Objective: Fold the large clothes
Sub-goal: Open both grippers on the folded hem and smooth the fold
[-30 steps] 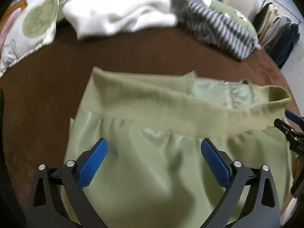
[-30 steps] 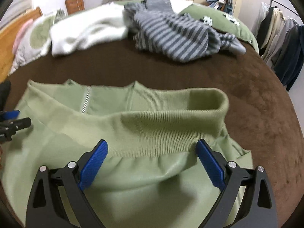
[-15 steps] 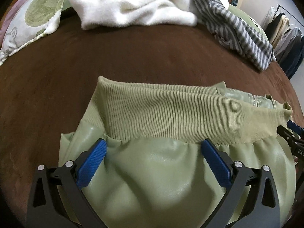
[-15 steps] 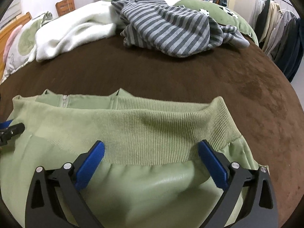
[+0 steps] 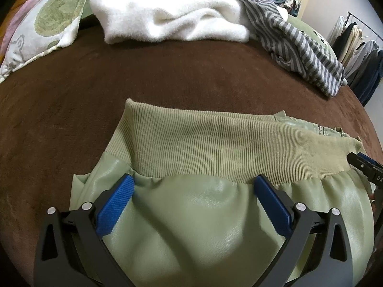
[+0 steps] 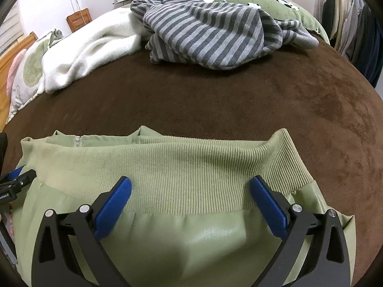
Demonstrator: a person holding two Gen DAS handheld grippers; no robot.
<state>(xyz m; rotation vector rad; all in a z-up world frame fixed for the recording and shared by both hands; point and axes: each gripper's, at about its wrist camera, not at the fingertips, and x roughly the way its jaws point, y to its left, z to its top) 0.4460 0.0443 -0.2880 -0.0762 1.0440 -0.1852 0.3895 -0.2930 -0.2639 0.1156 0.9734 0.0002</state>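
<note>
A: In the left wrist view, where does the garment lie?

B: The green jacket (image 5: pixel 203 220) lies on the brown bedspread (image 5: pixel 167 76), its ribbed hem (image 5: pixel 227 148) turned toward the far side of the bed. The left gripper (image 5: pixel 194 189) hangs over the glossy part just below that hem, its blue-padded jaws spread wide and holding nothing. The tip of the right gripper (image 5: pixel 366 167) shows at the right edge, beside the end of the hem.

A: And further back?

B: A white blanket (image 5: pixel 167 16) and a striped top (image 5: pixel 299 40) are heaped at the far side, a patterned pillow (image 5: pixel 45 24) at the left, and a rack of hanging clothes (image 5: pixel 359 45) stands at the right.

A: The right wrist view?

B: The right gripper (image 6: pixel 190 190) is over the same jacket (image 6: pixel 191 239), jaws spread apart, empty, tips at the lower edge of the ribbed hem (image 6: pixel 191 167). A zipper (image 6: pixel 77 141) shows at the left. The left gripper (image 6: pixel 16 181) pokes in at the left edge. The striped top (image 6: pixel 210 33) and white blanket (image 6: pixel 91 47) lie on the bedspread (image 6: pixel 215 100) beyond, well apart from the jacket.
</note>
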